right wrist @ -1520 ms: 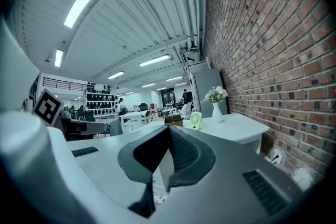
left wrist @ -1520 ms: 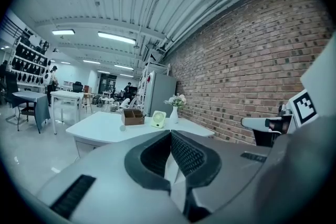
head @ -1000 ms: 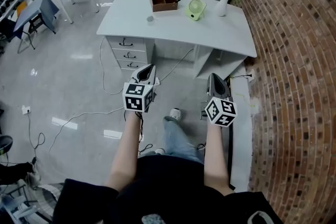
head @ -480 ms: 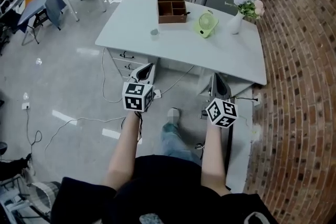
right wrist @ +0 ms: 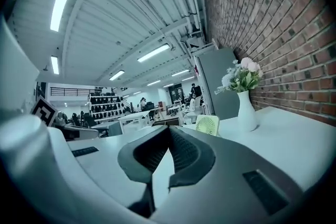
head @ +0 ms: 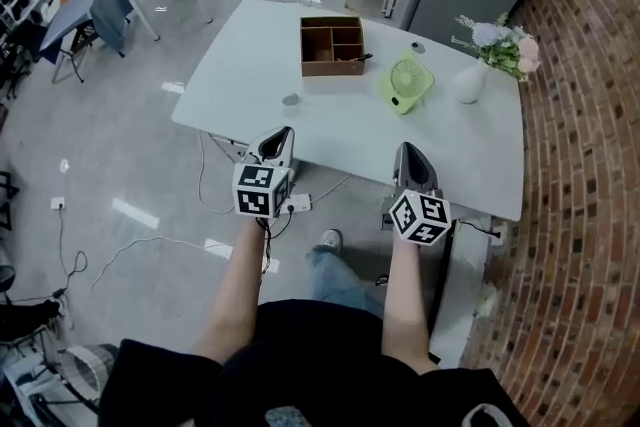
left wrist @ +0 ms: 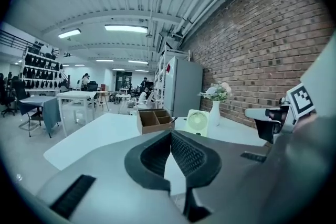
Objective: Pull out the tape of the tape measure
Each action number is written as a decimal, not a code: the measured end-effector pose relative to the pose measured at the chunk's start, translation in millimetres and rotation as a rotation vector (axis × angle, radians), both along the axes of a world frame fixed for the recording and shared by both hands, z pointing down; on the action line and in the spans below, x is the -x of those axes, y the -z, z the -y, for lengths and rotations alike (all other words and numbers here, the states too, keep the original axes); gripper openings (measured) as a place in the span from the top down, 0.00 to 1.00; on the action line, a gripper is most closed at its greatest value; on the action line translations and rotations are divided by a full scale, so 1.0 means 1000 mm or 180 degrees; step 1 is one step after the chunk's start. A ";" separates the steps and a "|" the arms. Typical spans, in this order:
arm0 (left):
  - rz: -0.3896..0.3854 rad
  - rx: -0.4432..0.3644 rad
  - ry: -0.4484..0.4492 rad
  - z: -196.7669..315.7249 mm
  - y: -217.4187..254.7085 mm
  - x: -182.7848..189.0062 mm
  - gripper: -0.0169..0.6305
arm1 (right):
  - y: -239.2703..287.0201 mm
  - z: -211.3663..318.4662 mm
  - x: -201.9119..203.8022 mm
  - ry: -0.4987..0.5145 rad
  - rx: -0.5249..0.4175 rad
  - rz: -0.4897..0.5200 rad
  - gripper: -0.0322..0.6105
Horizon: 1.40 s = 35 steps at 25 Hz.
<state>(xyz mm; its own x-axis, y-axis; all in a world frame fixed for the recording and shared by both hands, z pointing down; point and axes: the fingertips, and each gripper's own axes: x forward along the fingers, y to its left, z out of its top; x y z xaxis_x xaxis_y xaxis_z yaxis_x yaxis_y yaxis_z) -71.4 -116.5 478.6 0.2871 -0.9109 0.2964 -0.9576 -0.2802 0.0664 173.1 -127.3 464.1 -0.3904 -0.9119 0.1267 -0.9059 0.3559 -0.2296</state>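
My left hand-held gripper (head: 281, 135) and right hand-held gripper (head: 409, 151) are shut and hold nothing. The small round thing (head: 290, 99) on the tabletop (head: 240, 65), near the wooden box (head: 333, 45), may be the tape measure. If I reach with them shut, I could knock it away.

text: none legible | labels: none | numbers: none | signs: none

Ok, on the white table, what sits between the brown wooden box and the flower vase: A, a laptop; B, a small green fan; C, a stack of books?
B: the small green fan stands on the table between the brown wooden box and the flower vase.
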 end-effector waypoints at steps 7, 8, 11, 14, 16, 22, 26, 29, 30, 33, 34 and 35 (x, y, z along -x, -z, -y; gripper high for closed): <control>0.0014 -0.0096 0.0070 0.079 0.003 0.000 0.94 | 0.003 0.090 0.034 0.0293 0.0036 -0.0074 0.95; 0.0014 -0.0104 0.0077 0.084 0.003 0.000 0.94 | 0.004 0.098 0.039 0.0329 0.0035 -0.0078 0.95; 0.0044 -0.0082 0.0087 0.088 -0.003 -0.001 0.94 | 0.005 0.113 0.056 0.0458 0.0068 -0.0091 0.95; 0.0090 -0.0076 0.0071 0.097 -0.007 0.002 0.94 | 0.005 0.121 0.070 0.0529 0.0095 -0.0129 0.95; 0.0089 -0.0094 0.0060 0.107 -0.005 0.008 0.94 | 0.005 0.125 0.076 0.0538 0.0100 -0.0154 0.95; 0.0041 -0.0066 0.0064 0.124 -0.006 0.023 0.94 | 0.000 0.137 0.085 0.0536 0.0165 -0.0170 0.95; 0.0086 0.0080 0.0086 0.125 -0.025 0.031 0.94 | -0.011 0.142 0.093 0.0590 0.0240 -0.0192 0.95; 0.0134 0.0252 0.0107 0.127 -0.044 0.040 0.94 | -0.022 0.144 0.101 0.0658 0.0314 -0.0215 0.95; 0.0135 0.0307 0.0125 0.127 -0.050 0.044 0.94 | -0.026 0.144 0.104 0.0684 0.0338 -0.0224 0.95; 0.0127 0.0452 0.0172 0.130 -0.070 0.055 0.94 | -0.037 0.147 0.114 0.0763 0.0407 -0.0246 0.95; 0.0125 0.0501 0.0166 0.132 -0.077 0.058 0.93 | -0.040 0.148 0.117 0.0793 0.0428 -0.0253 0.95; 0.0126 0.0552 0.0145 0.134 -0.083 0.059 0.89 | -0.044 0.149 0.121 0.0825 0.0449 -0.0262 0.95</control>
